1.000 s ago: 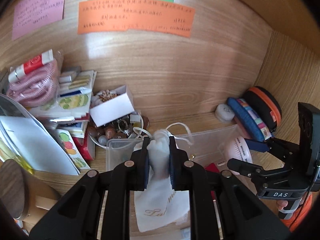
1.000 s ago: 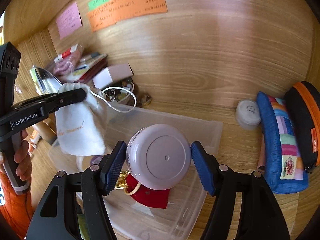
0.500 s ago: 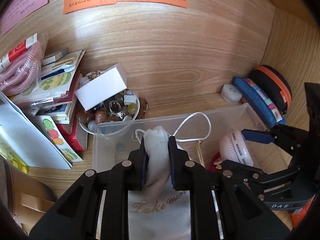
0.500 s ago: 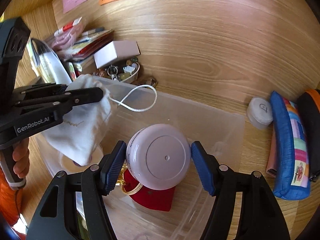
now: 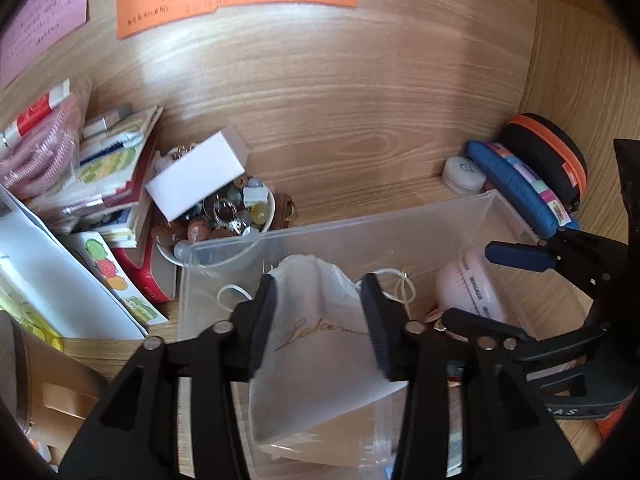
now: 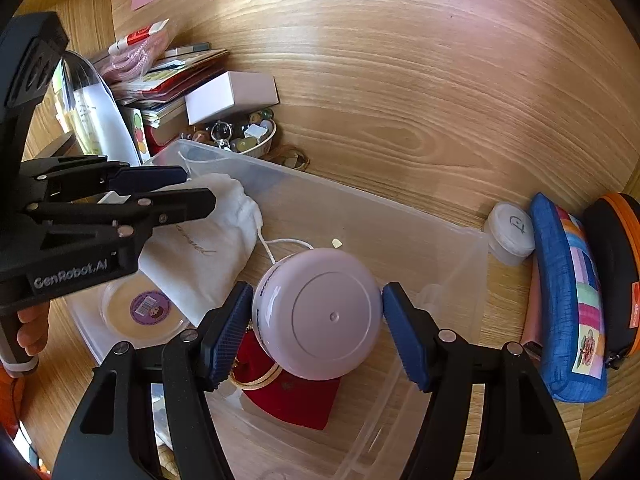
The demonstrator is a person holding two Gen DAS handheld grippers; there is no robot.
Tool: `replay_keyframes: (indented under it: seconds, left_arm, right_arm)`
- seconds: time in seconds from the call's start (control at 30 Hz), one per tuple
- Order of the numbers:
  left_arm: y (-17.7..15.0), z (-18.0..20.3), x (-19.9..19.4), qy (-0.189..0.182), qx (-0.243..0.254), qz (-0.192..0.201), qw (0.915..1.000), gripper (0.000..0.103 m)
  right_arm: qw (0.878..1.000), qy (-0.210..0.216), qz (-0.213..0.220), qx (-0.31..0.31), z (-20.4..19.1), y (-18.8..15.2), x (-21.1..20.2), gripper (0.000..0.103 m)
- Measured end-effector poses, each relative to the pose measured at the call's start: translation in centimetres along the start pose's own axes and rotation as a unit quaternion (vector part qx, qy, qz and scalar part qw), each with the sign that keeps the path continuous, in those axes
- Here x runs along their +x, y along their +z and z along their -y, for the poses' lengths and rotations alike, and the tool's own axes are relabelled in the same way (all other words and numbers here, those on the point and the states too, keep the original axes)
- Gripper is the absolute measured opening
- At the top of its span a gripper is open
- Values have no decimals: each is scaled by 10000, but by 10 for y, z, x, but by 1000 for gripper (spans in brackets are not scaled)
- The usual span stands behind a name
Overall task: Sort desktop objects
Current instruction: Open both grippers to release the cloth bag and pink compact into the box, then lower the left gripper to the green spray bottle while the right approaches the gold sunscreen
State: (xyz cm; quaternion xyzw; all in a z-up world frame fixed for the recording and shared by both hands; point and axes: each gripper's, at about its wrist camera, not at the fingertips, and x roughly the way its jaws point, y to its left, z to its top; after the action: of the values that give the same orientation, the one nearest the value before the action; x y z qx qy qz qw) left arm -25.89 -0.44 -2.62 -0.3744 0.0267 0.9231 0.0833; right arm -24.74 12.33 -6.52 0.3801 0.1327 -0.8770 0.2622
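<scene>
**Pouch is being let go, round case waits over the bin**

Your left gripper (image 5: 320,312) is opening its jaws now. The white drawstring pouch (image 5: 320,344) lies between them, but the pads no longer squeeze the cloth, as far as the left wrist view shows. The pouch sits inside the clear plastic bin (image 5: 340,232), at its left end, with its gathered neck pointing away from you and its long axis running along the line of the jaws. So the free way out for this hand is, in my judgement, straight back and up; a sideways move could catch the cord (image 6: 288,244).

Your right gripper (image 6: 316,332) holds the round lilac case (image 6: 320,316) with its flat face toward the camera. The left pad touches the rim; at the right pad I see a thin gap, so I cannot tell how firm the pinch is. The case hangs over the middle of the bin, above the red pouch (image 6: 292,400), and the white pouch is just beside it on the left. The right hand is the nearer one to the free floor of the bin, which lies ahead and to the right of the case.
</scene>
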Motion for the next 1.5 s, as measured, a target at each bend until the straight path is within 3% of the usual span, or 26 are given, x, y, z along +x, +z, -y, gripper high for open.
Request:
replay_keyframes:
  seconds: [0.07,0.33,0.4,0.43,0.63,0.77,1.27,1.5]
  left_arm:
    - [2,0,-5,4,7,83,10000,54]
    - [6,-10,-15,121,-139,166,9997,57]
    - [6,-14,-21,178,-223,225,9993,64]
    - [6,-17,-25,246,-309,280,9988,74]
    - [-4,-18,-41,473,-389,253,9978,78]
    - [-11,-11,-58,661,-433,306,9964,95]
    - [-44,2,-135,599,-717,608,9938,100]
    - [-63,13,-144,553,-624,595,9947,101]
  right_arm:
    - [10000,-51,46,-6,0,1,-1,64]
    - [9998,-164,92,-27,-2,2,-4,74]
    - [9998,-177,97,-11,-1,1,-5,74]
    - [9998,-187,99,2,0,2,-5,74]
    - [9992,-256,304,101,4,5,-26,75]
    - [9980,-352,511,139,3,6,-48,82]
    - [9930,-752,912,-3,-24,-28,-127,84]
    - [9925,-771,940,91,-29,-47,-144,85]
